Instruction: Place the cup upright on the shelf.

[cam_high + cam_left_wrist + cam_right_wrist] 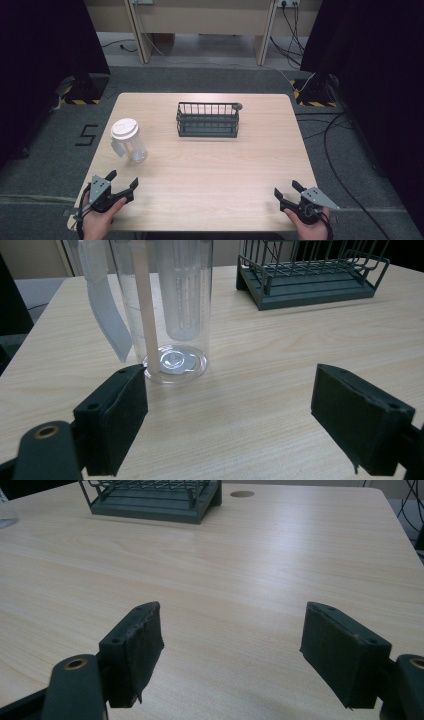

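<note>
Tabletop (210, 165): pitcher (165, 305) beyond left jaws.

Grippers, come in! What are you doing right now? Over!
Left gripper open, empty, near table edge. Right gripper open, empty. Clear jug upright ahead of left. Rack at back, nothing between.

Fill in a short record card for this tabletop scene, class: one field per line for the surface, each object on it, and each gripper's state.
surface: light wooden table
object 1: clear plastic bottle with a white lid, upright, on the left side
object 2: dark wire rack, at the far middle, nothing seen in it
left gripper: jaws open, holding nothing, near edge, bottle just ahead
right gripper: jaws open, holding nothing, near edge
</note>
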### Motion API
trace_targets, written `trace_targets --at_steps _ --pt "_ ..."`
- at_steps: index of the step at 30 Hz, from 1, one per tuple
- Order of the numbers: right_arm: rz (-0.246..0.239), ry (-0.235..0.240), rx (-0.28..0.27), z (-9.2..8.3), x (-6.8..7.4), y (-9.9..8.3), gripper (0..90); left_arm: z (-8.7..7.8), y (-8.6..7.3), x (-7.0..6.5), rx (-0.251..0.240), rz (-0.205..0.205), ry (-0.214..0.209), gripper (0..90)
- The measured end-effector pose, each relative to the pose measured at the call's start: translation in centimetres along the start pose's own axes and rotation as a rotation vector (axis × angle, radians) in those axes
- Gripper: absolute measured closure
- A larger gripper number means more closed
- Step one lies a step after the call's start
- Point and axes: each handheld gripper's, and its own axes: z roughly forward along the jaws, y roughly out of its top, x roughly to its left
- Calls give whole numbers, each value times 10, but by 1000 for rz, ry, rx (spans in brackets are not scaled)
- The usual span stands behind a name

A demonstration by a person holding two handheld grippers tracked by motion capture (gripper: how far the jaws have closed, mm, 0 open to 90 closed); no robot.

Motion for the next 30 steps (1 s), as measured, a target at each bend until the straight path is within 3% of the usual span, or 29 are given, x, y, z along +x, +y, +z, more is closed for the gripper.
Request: trace_targets --at_steps 7,12,20,30 --pt "-10 -6 5 0 1 0 250 3 3 0 -8 11 20 148" --pt "-4 -7 1 0 1 0 252 13 9 6 -8 22 10 149" --pt "-9 -5 5 0 1 0 254 23 9 9 20 20 40 150" --pt "-7 -4 7 1 1 0 254 38 17 14 8 29 51 153"
